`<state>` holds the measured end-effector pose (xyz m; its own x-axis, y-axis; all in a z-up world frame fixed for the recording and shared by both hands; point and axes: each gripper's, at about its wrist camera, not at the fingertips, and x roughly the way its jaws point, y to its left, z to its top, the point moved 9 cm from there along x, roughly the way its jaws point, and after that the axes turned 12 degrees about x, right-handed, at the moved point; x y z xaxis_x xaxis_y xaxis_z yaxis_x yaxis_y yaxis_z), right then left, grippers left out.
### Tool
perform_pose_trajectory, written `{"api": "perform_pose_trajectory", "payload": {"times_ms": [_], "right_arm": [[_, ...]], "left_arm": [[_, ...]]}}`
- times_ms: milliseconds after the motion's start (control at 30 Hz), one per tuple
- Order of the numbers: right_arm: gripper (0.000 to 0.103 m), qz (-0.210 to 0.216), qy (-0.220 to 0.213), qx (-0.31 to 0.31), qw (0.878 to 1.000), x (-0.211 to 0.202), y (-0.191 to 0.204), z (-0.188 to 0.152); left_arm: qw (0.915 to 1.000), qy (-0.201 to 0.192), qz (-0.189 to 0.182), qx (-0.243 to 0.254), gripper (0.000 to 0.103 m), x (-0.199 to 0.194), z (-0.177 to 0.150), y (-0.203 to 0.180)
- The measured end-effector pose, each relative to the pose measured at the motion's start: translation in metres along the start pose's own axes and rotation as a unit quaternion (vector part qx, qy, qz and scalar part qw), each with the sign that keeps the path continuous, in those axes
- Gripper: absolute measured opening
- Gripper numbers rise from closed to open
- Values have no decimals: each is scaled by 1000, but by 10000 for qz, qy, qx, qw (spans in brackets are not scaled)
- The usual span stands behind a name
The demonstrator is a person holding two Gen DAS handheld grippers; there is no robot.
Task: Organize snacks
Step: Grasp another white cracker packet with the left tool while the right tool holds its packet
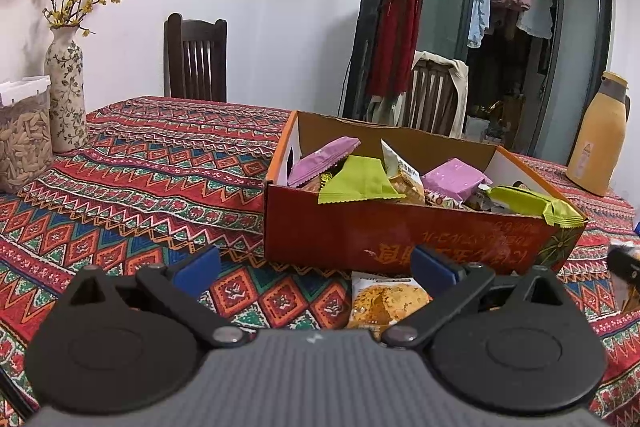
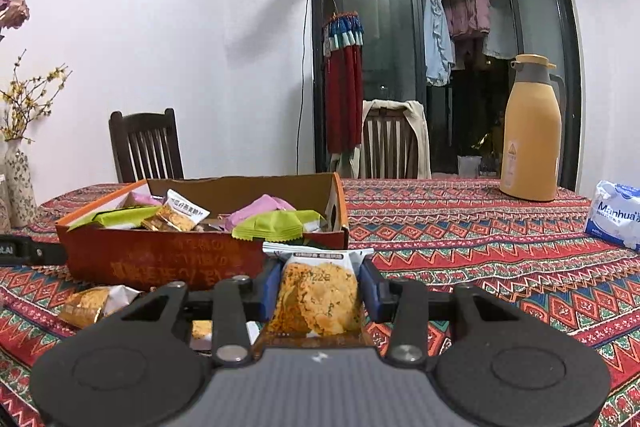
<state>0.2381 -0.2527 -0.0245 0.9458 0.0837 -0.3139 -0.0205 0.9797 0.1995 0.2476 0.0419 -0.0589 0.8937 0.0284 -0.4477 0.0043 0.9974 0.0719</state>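
Between the blue pads of the right gripper (image 2: 320, 291) a white-and-orange cracker packet (image 2: 316, 301) stands pinched upright, the orange cardboard snack box (image 2: 200, 259) just ahead-left, while the left gripper (image 1: 316, 267) hangs spread, empty.

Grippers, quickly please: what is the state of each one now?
Left gripper: open, holding nothing.
Right gripper: closed on a cracker packet.

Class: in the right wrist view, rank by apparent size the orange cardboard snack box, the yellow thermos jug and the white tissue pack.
1. Orange cardboard snack box
2. Yellow thermos jug
3. White tissue pack, cut off by the frame edge.
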Motion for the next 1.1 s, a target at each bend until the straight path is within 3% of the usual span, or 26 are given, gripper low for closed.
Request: {"api": "perform_pose_trajectory", "payload": {"times_ms": [333, 600, 933, 1100], "right_arm": [[41, 144, -159, 110, 9997, -6, -1, 3], [41, 227, -249, 135, 9993, -10, -1, 5], [41, 242, -276, 145, 9992, -12, -1, 5], [41, 271, -290, 143, 9991, -13, 1, 6]], "left_arm": [[9991, 343, 128, 212, 103, 5, -1, -4], [9956, 625, 165, 684, 103, 7, -1, -20], [9896, 1045, -76, 989, 103, 35, -1, -48], [9875, 1296, -161, 884, 93, 50, -8, -54]]}}
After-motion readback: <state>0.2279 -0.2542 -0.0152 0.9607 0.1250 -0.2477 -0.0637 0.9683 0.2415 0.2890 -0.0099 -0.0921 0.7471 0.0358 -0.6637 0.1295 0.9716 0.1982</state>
